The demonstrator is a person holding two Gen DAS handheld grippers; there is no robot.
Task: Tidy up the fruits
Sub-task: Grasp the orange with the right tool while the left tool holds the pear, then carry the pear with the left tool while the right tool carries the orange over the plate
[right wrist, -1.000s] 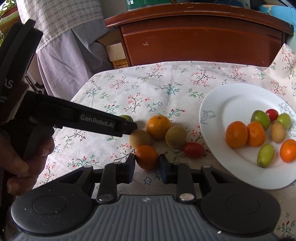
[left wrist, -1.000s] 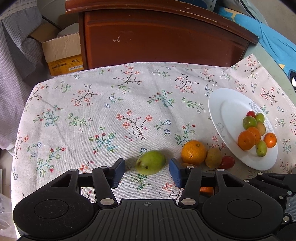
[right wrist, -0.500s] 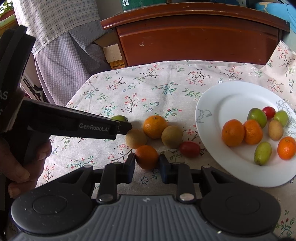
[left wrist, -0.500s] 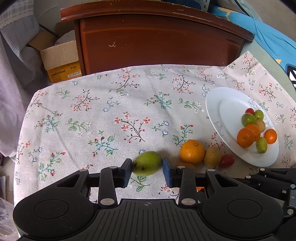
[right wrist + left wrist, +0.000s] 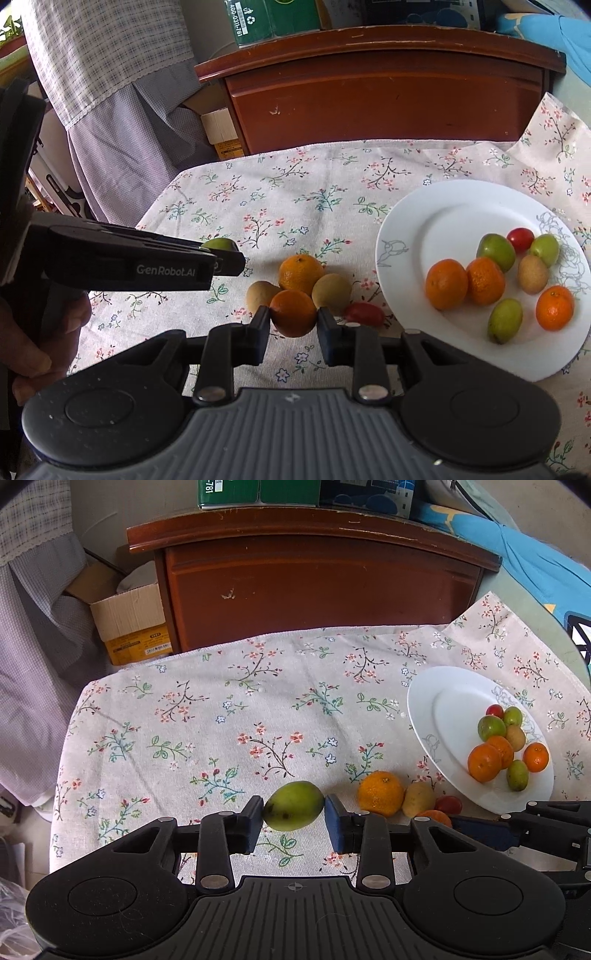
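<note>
My left gripper (image 5: 294,806) is shut on a green mango-shaped fruit (image 5: 293,805), held just above the flowered tablecloth (image 5: 221,720). My right gripper (image 5: 293,314) is shut on a small orange (image 5: 293,312) at the front of a loose cluster: a bigger orange (image 5: 301,272), two tan fruits (image 5: 260,294) (image 5: 331,293) and a red tomato (image 5: 364,313). The white plate (image 5: 443,214) at the right carries several oranges, green fruits, a tan fruit and a red one. In the right wrist view the left gripper (image 5: 236,263) comes in from the left, the green fruit (image 5: 218,243) peeking behind it.
A dark wooden cabinet (image 5: 321,587) stands behind the table, with a cardboard box (image 5: 129,624) on the floor to its left. Checked cloth (image 5: 122,92) hangs at the left. A person's hand (image 5: 44,339) holds the left gripper's handle. Blue fabric (image 5: 524,554) lies at the far right.
The left gripper's fingers have closed from wide apart onto the green fruit and lifted it slightly. The right gripper has stayed shut on the small orange.
</note>
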